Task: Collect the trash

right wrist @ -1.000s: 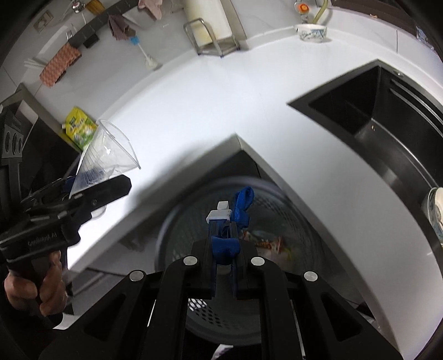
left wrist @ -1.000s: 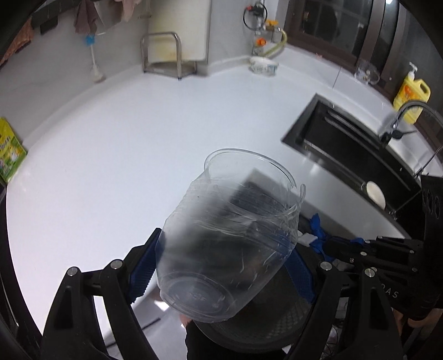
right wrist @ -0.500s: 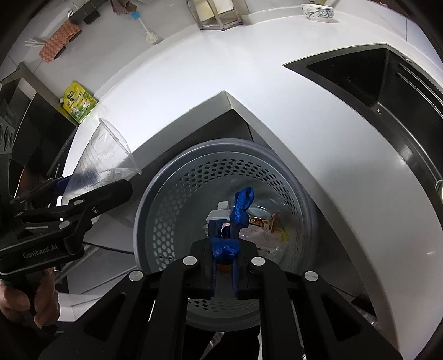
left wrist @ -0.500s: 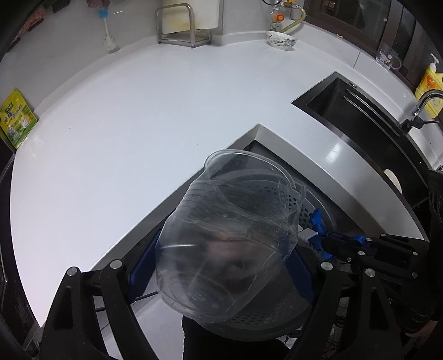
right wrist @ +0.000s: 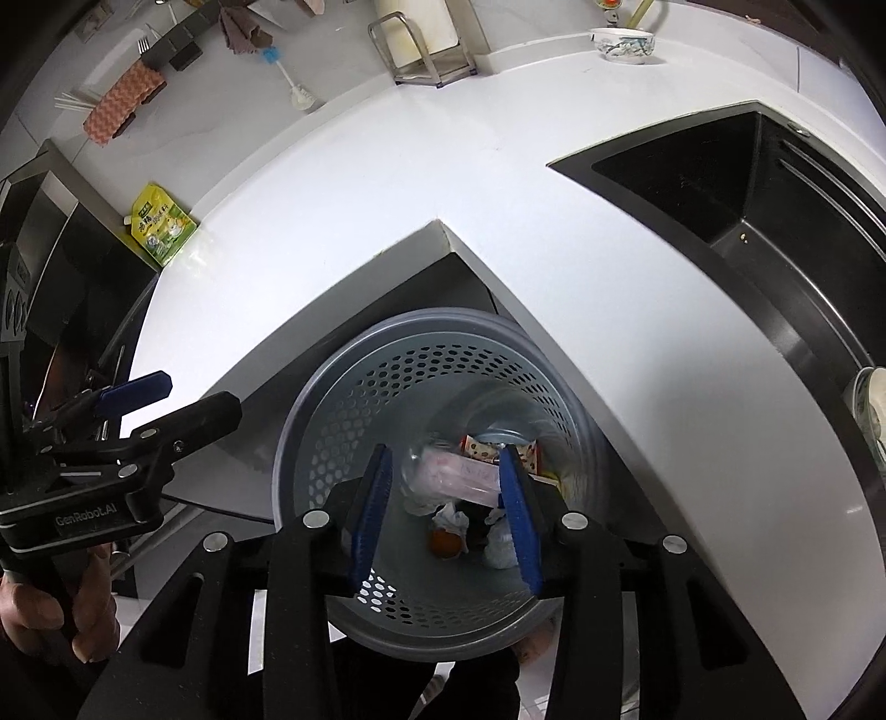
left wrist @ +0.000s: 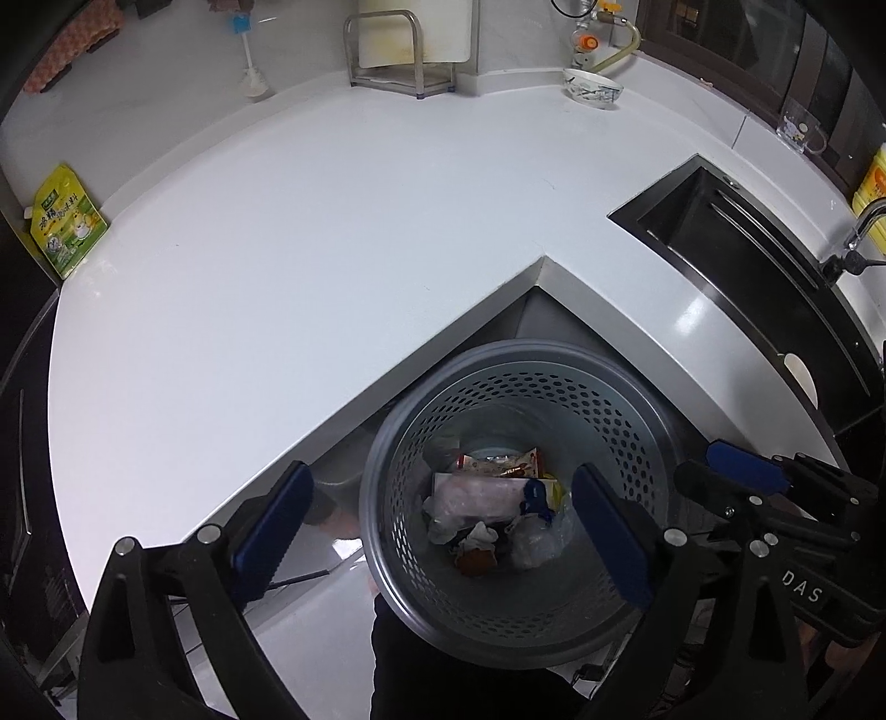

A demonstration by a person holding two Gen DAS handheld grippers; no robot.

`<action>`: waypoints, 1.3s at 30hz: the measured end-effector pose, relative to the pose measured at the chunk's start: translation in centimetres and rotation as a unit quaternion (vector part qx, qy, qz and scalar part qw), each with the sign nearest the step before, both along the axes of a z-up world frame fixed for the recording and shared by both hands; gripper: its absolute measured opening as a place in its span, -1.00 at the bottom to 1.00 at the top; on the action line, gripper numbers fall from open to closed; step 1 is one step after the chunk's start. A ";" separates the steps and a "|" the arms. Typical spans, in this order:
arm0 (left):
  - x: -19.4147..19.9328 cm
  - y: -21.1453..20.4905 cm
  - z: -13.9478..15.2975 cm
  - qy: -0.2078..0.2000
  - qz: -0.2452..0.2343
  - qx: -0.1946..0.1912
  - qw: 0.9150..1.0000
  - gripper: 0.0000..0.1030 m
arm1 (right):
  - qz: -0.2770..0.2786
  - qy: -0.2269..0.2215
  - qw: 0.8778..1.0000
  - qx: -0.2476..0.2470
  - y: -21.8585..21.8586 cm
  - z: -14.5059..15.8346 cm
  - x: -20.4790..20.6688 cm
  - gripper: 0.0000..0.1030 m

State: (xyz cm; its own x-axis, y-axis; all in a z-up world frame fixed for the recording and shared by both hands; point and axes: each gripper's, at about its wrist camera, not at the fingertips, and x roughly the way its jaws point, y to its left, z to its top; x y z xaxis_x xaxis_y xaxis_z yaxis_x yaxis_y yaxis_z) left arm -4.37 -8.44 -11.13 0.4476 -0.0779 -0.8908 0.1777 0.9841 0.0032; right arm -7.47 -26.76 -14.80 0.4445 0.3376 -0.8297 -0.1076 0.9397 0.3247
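A grey perforated trash bin point(left wrist: 637, 443) point(right wrist: 332, 443) stands on the floor in the corner notch of the white counter. It holds wrappers, crumpled paper and a blue-and-white scrap point(left wrist: 534, 495). A faint clear cup wall point(right wrist: 412, 471) shows inside it. My left gripper point(left wrist: 440, 526) hangs above the bin, its jaws opening wide with nothing between them. It also shows at the left in the right wrist view, as the left gripper point(right wrist: 188, 399). My right gripper point(right wrist: 446, 515) is over the bin too, jaws opening and empty. It appears as the right gripper point(left wrist: 714, 471) in the left wrist view.
The white counter point(left wrist: 304, 249) wraps around the bin. A black sink point(left wrist: 747, 260) is at the right, a green-yellow pouch point(left wrist: 66, 227) at the left edge. A bowl point(left wrist: 592, 88), a metal rack point(left wrist: 398, 50) and a brush point(left wrist: 252, 72) stand along the back wall.
The clear cup has left my left gripper and gone down into the bin. My right gripper has let go of the blue-and-white scrap. Both pairs of jaws have spread apart.
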 end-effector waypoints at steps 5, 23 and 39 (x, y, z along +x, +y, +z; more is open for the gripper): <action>-0.2 -0.2 0.9 -0.006 0.001 0.001 1.000 0.82 | -0.006 -0.008 1.000 0.001 0.0 1.2 -0.2 -0.16; -0.8 -0.1 3.0 -0.029 0.019 0.016 0.999 0.87 | -0.010 -0.039 0.999 -0.031 0.2 4.2 -1.2 0.11; -1.3 0.2 4.3 -0.055 0.040 0.038 0.997 0.88 | -0.040 -0.054 0.995 -0.068 0.1 6.0 -1.9 0.33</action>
